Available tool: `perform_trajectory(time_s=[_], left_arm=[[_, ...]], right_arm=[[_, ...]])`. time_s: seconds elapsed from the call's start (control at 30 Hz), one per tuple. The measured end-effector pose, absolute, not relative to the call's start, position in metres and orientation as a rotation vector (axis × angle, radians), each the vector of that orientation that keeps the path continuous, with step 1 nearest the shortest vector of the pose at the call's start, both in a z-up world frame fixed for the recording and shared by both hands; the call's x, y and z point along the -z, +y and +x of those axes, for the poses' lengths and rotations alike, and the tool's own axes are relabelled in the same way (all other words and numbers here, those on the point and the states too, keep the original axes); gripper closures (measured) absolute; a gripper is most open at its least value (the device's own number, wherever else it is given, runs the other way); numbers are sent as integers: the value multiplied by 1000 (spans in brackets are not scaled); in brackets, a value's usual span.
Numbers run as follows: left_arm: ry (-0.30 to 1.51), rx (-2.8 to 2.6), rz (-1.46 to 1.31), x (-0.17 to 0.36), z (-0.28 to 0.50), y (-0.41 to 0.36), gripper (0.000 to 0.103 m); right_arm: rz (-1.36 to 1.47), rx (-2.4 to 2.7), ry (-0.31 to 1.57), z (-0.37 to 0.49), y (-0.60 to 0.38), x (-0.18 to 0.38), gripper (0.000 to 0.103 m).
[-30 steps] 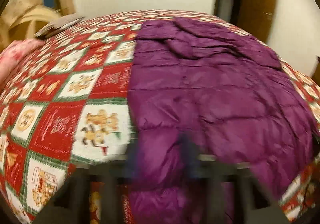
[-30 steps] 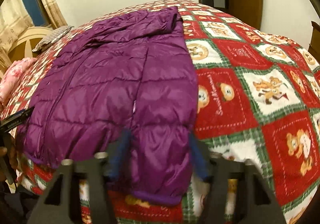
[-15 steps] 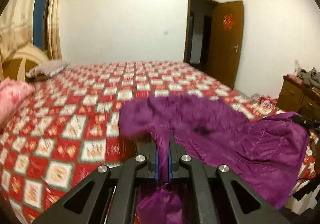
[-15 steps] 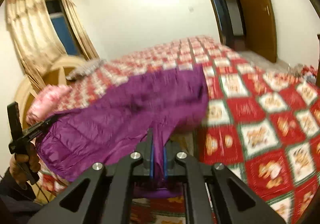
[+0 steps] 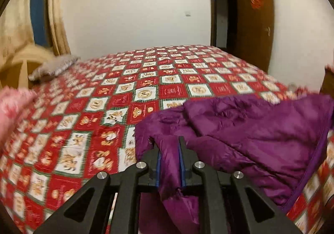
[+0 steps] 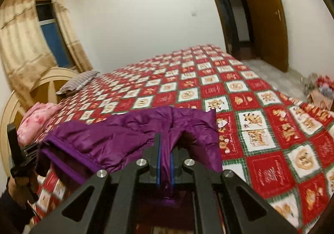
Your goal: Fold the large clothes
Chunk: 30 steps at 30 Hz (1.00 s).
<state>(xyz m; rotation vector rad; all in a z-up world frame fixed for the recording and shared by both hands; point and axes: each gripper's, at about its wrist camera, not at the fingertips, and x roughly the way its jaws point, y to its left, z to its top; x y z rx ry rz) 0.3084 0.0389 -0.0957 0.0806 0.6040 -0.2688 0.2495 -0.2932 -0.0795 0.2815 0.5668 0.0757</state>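
A purple quilted jacket (image 5: 250, 129) is lifted at its near edge above the bed with the red patterned cover (image 5: 146, 88). My left gripper (image 5: 169, 146) is shut on a pinch of the jacket's fabric at its left corner. In the right wrist view my right gripper (image 6: 166, 140) is shut on the jacket (image 6: 117, 136) at its right corner. The jacket hangs stretched between the two grippers, its far part bunched. The left gripper's body (image 6: 18, 154) shows at the left edge of the right wrist view, in a hand.
A grey pillow (image 5: 54, 65) and a pink bundle (image 5: 12, 106) lie at the bed's left side by the wooden headboard (image 6: 41, 83). A brown door (image 6: 265, 15) stands open at the back right. Clutter lies on the floor at right (image 6: 319, 90).
Both grippers closed on the jacket's near edge and lifted it off the bed. The jacket, flat a second ago, now hangs bunched between them, and has sunk slightly since half a second ago.
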Motion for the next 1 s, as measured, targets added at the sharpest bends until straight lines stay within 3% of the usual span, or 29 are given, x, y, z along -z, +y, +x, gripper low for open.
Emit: perform_trajectory(time_s=[0.1,0.13,0.23,0.33,0.4,0.47,0.5,0.57,0.8,1.0], left_arm=[[602,271,8,92,330,47,79],[617,261,-7,92,340,49,70],[563,196,-22,88,355,53,25],[498,127,-20,78,357,58,9],[463,57,40,76,363,56,7],[433,-47,137,75,370,47,7],[424,-80,161,75,372,44,7],[397,-136,212,75,372,34,7],[355,-96,271,83,366,-19,7],[475,-71,278,113,401,-58,6]], right_arm=[[251,-61,574,276,-292,76,94],[252,-56,578,281,-292,76,94],[256,-39,597,312,-296,82,94],[269,-29,624,332,-296,95,93],[247,3,631,343,-293,100,88],[239,31,617,355,-292,100,62],[254,39,601,362,-294,97,56],[268,96,546,367,-295,87,35],[195,-13,563,374,-235,83,34],[131,-118,678,388,-170,115,47]])
